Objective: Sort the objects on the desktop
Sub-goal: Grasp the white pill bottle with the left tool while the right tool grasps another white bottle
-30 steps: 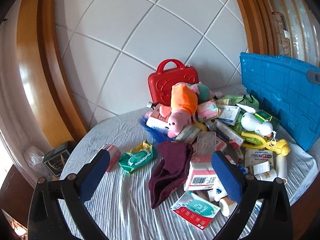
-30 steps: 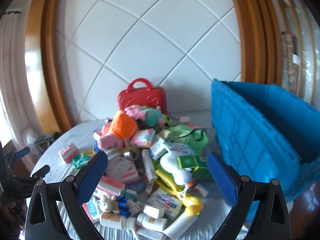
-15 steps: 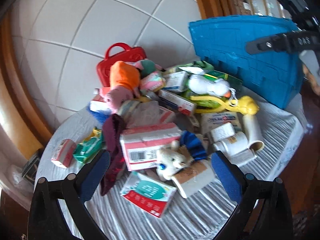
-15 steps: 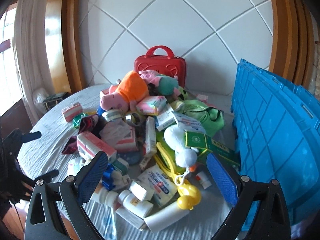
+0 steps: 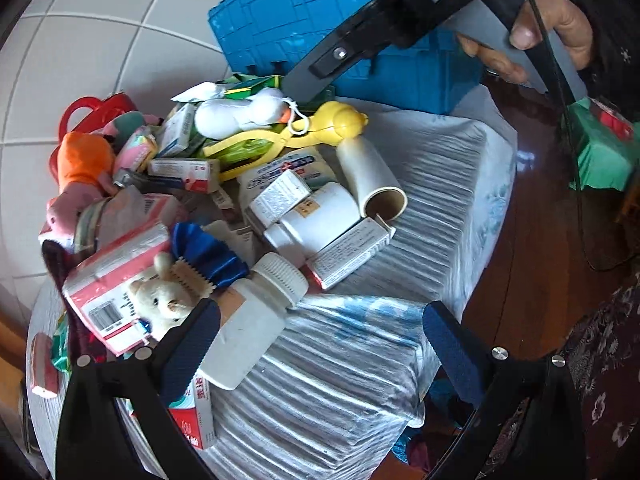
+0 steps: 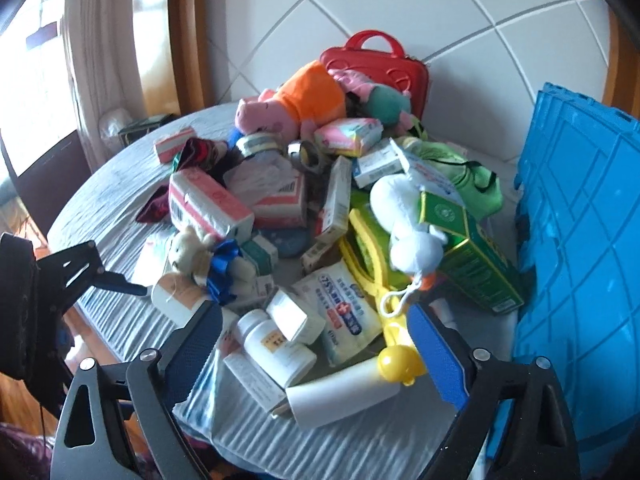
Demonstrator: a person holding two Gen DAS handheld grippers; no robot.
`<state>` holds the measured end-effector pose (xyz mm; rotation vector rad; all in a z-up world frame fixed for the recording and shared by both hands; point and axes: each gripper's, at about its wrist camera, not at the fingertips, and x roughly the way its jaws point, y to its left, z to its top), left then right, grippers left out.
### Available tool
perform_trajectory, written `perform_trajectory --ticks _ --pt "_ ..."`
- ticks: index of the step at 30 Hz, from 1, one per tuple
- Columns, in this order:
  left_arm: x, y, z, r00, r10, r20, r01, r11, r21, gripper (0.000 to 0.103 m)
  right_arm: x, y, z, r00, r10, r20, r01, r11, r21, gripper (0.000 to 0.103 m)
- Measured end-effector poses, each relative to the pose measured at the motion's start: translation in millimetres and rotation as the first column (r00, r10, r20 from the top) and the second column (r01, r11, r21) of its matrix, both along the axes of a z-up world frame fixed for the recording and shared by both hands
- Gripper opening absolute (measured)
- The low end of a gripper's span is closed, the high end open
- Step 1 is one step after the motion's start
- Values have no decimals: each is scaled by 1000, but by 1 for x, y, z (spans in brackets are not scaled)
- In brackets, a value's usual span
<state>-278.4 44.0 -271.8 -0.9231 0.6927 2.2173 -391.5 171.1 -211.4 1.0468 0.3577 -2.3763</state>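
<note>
Clutter covers a round table [image 6: 120, 196] draped in a grey ribbed cloth: medicine boxes, white bottles, soft toys, tape rolls and wipes heaped together. At the far edge a red case [image 6: 376, 64] stands upright, with a pink pig toy [image 6: 292, 108] in an orange top lying against it. A blue crate [image 6: 580, 216] stands at the right edge. Near the front edge lie a white pill bottle [image 6: 276, 344], a yellow duck clip [image 6: 400, 364] and a white roll [image 6: 340, 396]. The left gripper [image 5: 316, 344] hovers at the front edge, fingers spread and empty, one finger beside a large white bottle [image 5: 256, 320]. The right gripper [image 6: 316, 348] hangs over the pill bottle, fingers spread wide, holding nothing.
</note>
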Motion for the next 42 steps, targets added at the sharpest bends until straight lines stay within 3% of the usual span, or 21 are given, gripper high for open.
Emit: perform_trajectory --ticks 8,12,13,17,20,23,27,30,34,37,39,42 --pt "-37 -10 -23 991 -104 83 107 993 -40 103 -2 -12 -36 990 85 116 -89 996 30 79" --pt "-49 -24 -31 983 -152 105 159 985 -65 103 -6 -20 -56 972 147 182 -157 987 42 66" --pt "-55 -28 -33 981 -152 122 159 986 -56 103 -9 -23 -62 967 158 201 -169 985 40 60" --pt "-75 -36 -42 966 -146 211 152 988 -12 103 -22 -30 -74 958 174 227 -189 981 46 58" --pt "-67 -33 -47 947 -181 265 178 983 34 102 -30 -36 -88 942 200 268 -231 969 90 53" --pt "-50 -29 -58 933 -207 295 208 978 26 95 -34 -39 -96 926 228 302 -272 956 109 49" --pt "-54 -34 -53 935 -161 315 141 986 85 92 -39 -49 -101 902 268 338 -324 939 119 49" --pt "-65 -36 -51 945 -77 317 49 994 96 92 -40 -58 -110 891 281 355 -351 925 148 48" --pt "-72 -36 -51 953 27 303 -51 996 71 89 -46 -58 -112 897 255 360 -316 941 123 47" --pt "-72 -40 -49 957 79 278 -100 993 63 76 -51 -54 -114 896 223 385 -275 958 85 47" --pt "-70 -48 -46 953 107 285 -134 988 77 62 -49 -53 -114 900 214 380 -268 959 93 47" --pt "-66 -57 -43 945 130 300 -163 983 88 54 -50 -52 -114 900 190 392 -240 967 83 47"
